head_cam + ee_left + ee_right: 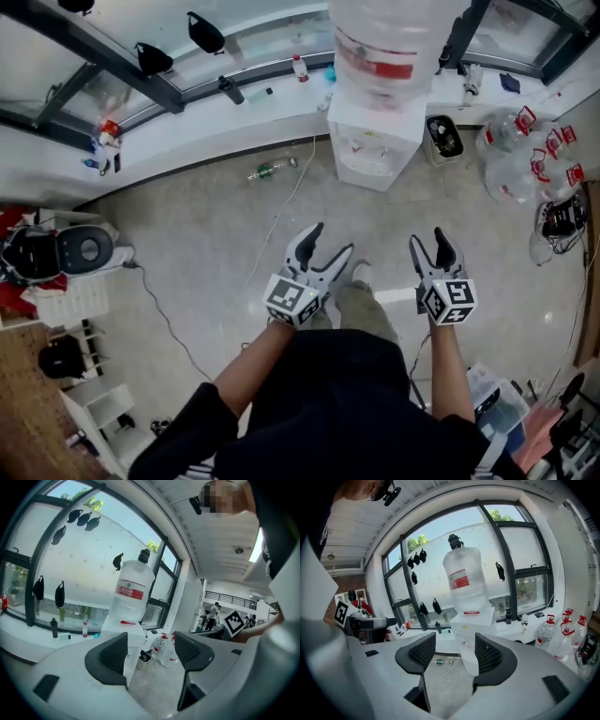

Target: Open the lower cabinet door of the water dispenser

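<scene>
1. On the floor below the window ledge stands the white water dispenser (375, 141). A large clear bottle (394, 42) is upturned on its top. It is well apart from both grippers.
2. The head view shows only the dispenser's top and upper front. In the right gripper view its white front (465, 651) shows beyond the gap. The lower cabinet door's edge is too small to make out.
3. The left gripper (331, 241) is held out ahead of the person. Its fingers (110, 660) stand wide apart with nothing between them.
4. The right gripper (428, 238) is level beside it. Its fingers (419, 656) are likewise spread wide and grip nothing.
5. A small dark bin (443, 138) sits just beside the dispenser. Clear red-capped bottles (516, 159) are clustered further right.
6. A green bottle (267, 172) lies on the floor to the dispenser's left. Near it a pale cable (284, 211) trails across the floor.
</scene>
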Tool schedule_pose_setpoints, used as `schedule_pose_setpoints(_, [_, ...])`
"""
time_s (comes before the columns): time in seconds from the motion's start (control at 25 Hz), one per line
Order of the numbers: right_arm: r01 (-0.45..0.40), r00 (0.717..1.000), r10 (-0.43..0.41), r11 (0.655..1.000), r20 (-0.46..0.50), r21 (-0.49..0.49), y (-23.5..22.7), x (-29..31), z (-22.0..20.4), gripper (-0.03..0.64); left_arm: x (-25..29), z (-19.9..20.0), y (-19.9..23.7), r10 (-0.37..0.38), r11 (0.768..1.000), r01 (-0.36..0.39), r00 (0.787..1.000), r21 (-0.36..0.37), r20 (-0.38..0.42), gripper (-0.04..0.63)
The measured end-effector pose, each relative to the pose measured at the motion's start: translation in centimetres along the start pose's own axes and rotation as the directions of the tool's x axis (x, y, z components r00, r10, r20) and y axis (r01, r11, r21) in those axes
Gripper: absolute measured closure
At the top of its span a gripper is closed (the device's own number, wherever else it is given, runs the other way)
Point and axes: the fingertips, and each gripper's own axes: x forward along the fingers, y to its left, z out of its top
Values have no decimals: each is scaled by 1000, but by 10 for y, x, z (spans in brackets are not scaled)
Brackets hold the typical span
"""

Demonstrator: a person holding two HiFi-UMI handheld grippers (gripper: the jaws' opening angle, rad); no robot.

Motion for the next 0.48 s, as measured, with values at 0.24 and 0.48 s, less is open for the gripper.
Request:
schedule_pose_setpoints(0.24, [-7, 1000, 7, 1000, -26, 9, 0, 48, -54, 388, 22, -42, 36, -29, 1000, 29, 1000, -4, -10, 307])
schedule_pose_setpoints(0.48, [25, 1000, -26, 999, 12, 46, -13, 106, -107, 387, 54, -93, 77, -37, 998, 35, 999, 58, 35, 307])
